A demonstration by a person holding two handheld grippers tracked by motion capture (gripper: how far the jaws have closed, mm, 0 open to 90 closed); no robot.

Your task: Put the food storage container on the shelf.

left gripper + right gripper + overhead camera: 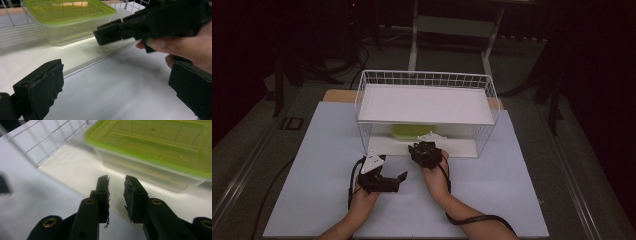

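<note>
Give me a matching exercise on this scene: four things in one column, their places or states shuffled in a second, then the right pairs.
1. clear plastic container with green lid
2. left gripper
3. right gripper
4. white wire-mesh rack

A. jaws wide apart, nothing between them
B. stands on the white table
C. jaws slightly apart, pointed at the container
D. sits on the rack's lower shelf

Pairs: 1-D, 2-A, 3-C, 4-B

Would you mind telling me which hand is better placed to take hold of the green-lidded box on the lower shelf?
The right. Its tongs point at the box from the shelf edge, slightly open with nothing between. The left tongs sit back on the table, open wide.
</note>
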